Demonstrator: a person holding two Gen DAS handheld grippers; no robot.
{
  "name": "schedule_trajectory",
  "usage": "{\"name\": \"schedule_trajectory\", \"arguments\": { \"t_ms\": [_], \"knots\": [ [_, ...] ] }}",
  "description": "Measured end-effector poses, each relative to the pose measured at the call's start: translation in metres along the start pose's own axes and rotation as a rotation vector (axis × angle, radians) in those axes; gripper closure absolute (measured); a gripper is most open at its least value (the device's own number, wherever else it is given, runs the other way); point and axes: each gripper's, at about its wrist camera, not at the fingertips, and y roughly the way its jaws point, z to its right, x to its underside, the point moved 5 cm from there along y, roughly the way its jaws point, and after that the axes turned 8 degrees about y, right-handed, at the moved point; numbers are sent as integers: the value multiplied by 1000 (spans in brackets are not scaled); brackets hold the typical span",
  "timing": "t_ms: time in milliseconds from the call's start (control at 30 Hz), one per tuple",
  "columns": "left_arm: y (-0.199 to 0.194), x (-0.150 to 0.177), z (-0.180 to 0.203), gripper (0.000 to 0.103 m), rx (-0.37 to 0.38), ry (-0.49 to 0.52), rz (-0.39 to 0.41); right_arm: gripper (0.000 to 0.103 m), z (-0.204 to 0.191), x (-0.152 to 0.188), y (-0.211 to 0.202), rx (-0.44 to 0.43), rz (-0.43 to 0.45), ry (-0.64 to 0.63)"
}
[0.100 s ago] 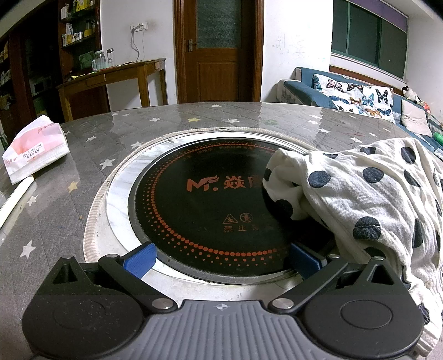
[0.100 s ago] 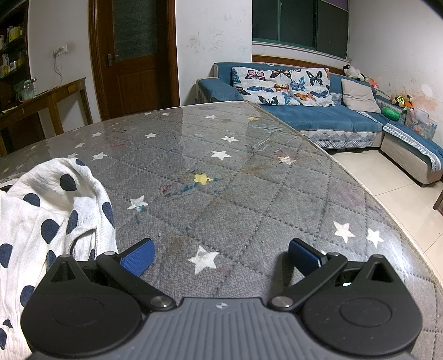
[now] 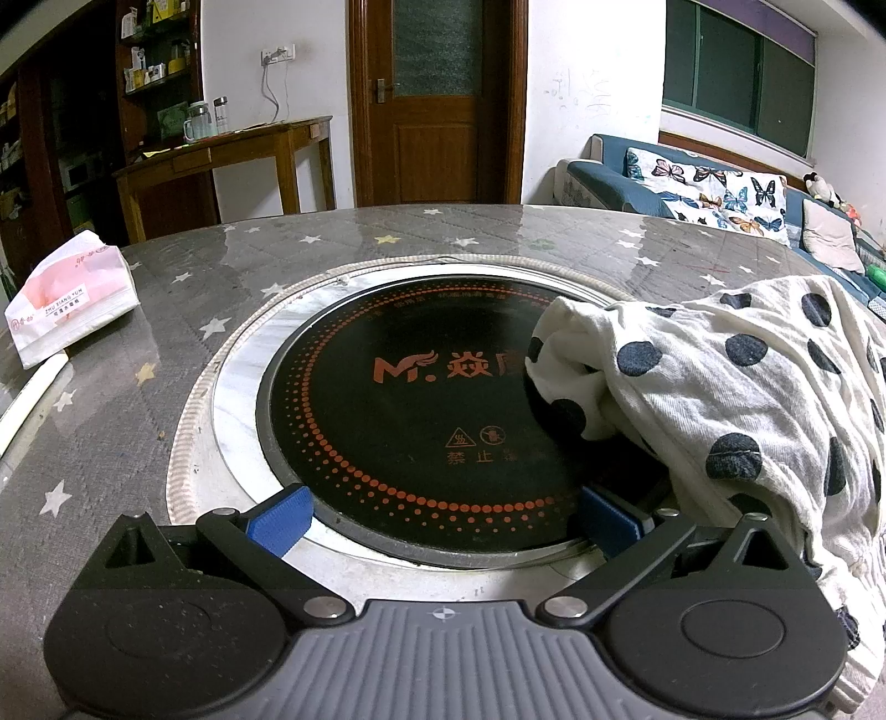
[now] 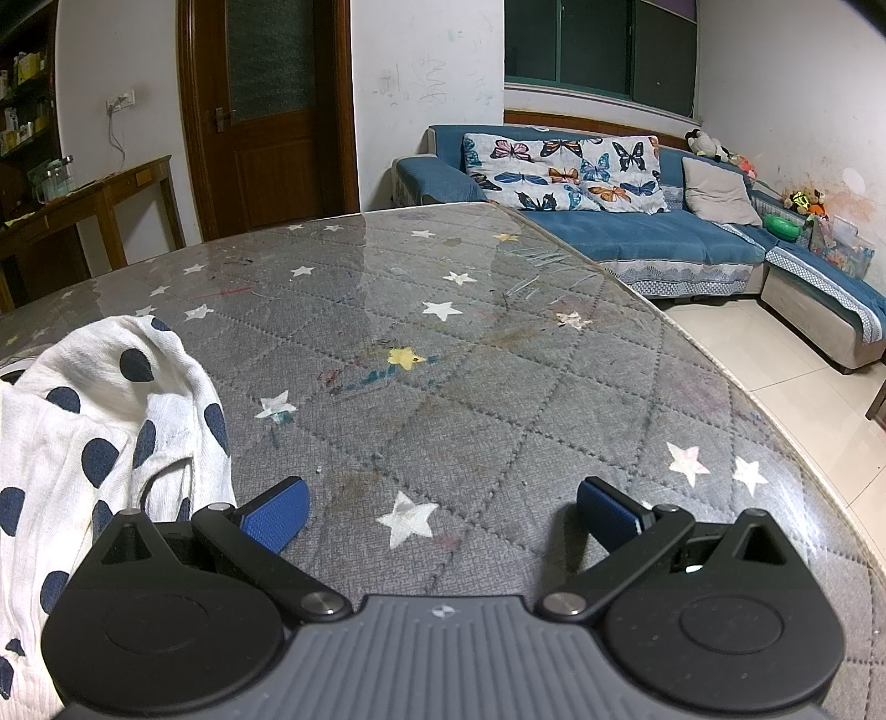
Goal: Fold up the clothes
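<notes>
With both grippers point(image 3: 443, 515) point(image 4: 443, 512) gaping empty, each should pinch a separate edge of the crumpled dotted garment point(image 3: 736, 399).

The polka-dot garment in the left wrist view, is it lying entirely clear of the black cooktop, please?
No, the polka-dot garment drapes over the right part of the black cooktop.

A: White scuffed walls point(image 4: 432, 66), brown wooden door point(image 4: 266, 111), dark night window point(image 4: 598, 50).

B: Yep, plus blue sofa point(image 4: 637, 232) with butterfly throw point(image 4: 559, 171), pale tiled floor point(image 4: 786, 376), wooden side table point(image 3: 232, 149), cluttered shelves point(image 3: 149, 66).
</notes>
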Motion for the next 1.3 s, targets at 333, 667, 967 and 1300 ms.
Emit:
{"name": "schedule_trajectory", "arguments": {
  "t_ms": [333, 667, 967, 1300],
  "knots": [
    [1, 0, 0, 0, 1, 0, 0, 0, 0, 0, 0, 0, -1, 0],
    [1, 0, 0, 0, 1, 0, 0, 0, -1, -1, 0, 0, -2, 1],
    [0, 0, 0, 0, 1, 1, 0, 0, -1, -3, -2, -1, -2, 2],
    [1, 0, -2, 0, 5, 3, -4, 0, -3, 2, -21, 9, 44, -13]
  ]
}}
